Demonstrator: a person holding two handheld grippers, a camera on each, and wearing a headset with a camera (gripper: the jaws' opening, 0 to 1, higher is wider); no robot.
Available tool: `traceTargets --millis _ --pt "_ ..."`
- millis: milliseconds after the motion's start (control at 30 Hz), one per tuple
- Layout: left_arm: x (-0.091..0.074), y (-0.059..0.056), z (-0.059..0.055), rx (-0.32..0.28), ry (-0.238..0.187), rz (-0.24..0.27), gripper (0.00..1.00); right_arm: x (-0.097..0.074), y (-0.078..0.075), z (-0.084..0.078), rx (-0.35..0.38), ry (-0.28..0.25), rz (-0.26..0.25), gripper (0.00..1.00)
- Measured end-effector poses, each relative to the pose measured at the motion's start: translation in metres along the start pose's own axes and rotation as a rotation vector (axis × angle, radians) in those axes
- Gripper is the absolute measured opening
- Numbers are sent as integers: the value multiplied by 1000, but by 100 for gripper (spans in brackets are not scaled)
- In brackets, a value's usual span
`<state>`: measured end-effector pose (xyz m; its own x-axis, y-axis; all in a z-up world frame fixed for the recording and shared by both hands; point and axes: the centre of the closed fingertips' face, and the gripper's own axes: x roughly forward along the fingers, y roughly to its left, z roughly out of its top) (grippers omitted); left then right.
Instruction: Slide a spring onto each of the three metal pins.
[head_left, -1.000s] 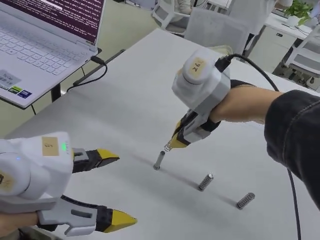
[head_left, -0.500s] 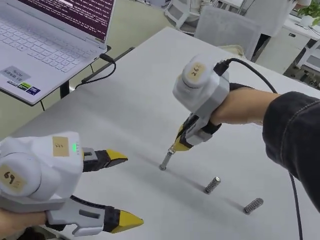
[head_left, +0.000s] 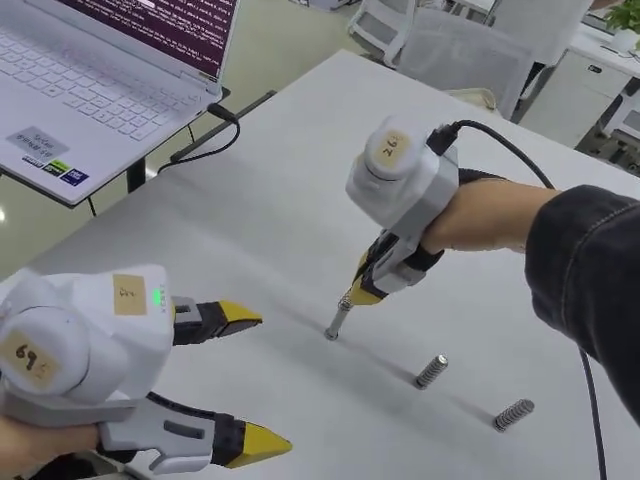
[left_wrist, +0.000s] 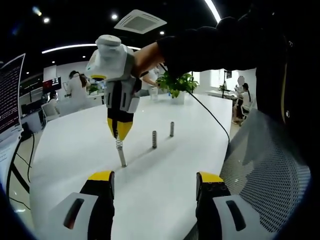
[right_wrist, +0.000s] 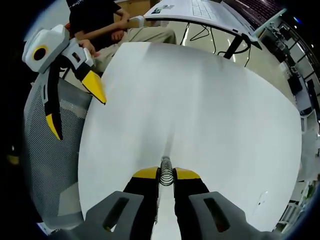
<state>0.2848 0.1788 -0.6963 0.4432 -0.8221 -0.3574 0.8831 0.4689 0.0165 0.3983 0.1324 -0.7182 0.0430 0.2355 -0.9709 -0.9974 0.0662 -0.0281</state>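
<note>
White table (head_left: 290, 190) holds a sprung pin (head_left: 431, 371), laptop (head_left: 100, 70) and cable (head_left: 212, 143) beyond.

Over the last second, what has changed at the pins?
The right gripper, shut on the spring, came down and brought the spring from just above the bare pin to its top end. The left gripper stayed open and idle; the two sprung pins did not move.
</note>
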Motion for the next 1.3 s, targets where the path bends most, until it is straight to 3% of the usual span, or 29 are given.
traceTargets --millis 767,1300 --pt "2 1 -1 -7 -5 -3 60 18 0 -8 -15 63 8 8" --pt "1 1 -2 -8 1 -5 59 45 3 -16 -19 98 31 8"
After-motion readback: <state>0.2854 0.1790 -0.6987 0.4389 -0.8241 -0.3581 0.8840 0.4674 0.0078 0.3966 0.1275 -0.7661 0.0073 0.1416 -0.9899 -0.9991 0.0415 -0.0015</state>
